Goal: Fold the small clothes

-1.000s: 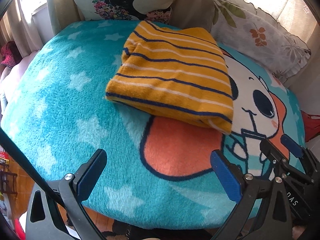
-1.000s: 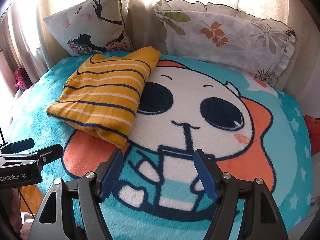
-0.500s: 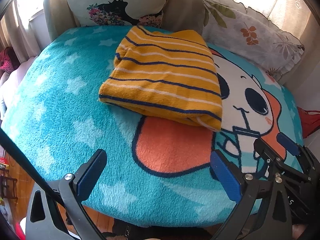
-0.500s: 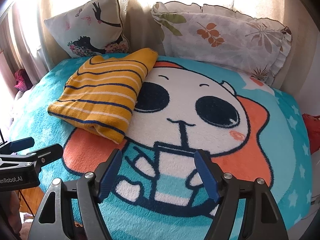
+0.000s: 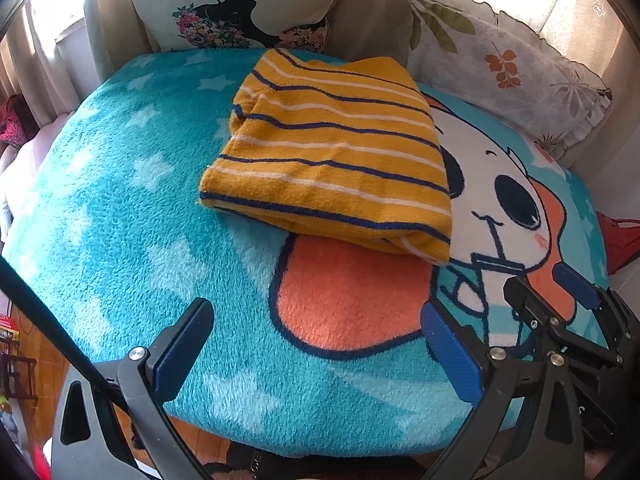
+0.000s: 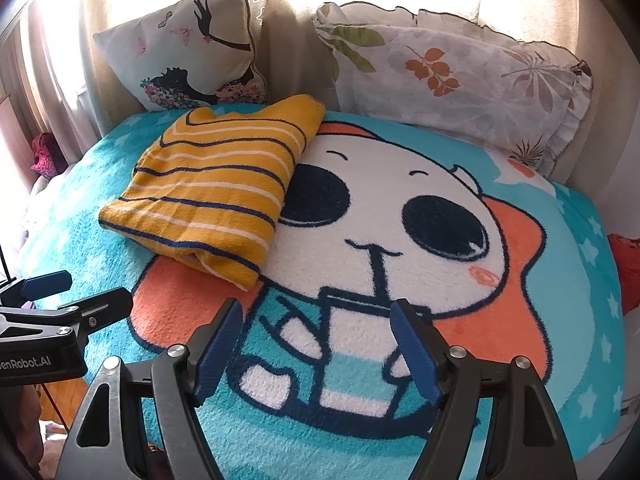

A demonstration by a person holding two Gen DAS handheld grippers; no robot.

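Observation:
A yellow garment with navy and white stripes (image 5: pixel 332 160) lies folded into a neat rectangle on the teal cartoon blanket (image 5: pixel 120 208); it also shows in the right wrist view (image 6: pixel 216 184) at the blanket's far left. My left gripper (image 5: pixel 316 340) is open and empty, held above the blanket's near edge, well short of the garment. My right gripper (image 6: pixel 316 344) is open and empty over the cartoon figure's body, to the right of the garment. The right gripper (image 5: pixel 568 304) shows at the lower right of the left wrist view.
A cushion with a black silhouette print (image 6: pixel 192 48) and a leaf-print pillow (image 6: pixel 460 76) lean against the back. Curtains hang behind them. A red item (image 6: pixel 628 256) lies off the blanket's right edge. The left gripper (image 6: pixel 60 296) shows at the left edge of the right wrist view.
Both grippers have drawn back toward the blanket's near edge, so the folded garment sits farther away in both views. Both stay open; the garment has not moved.

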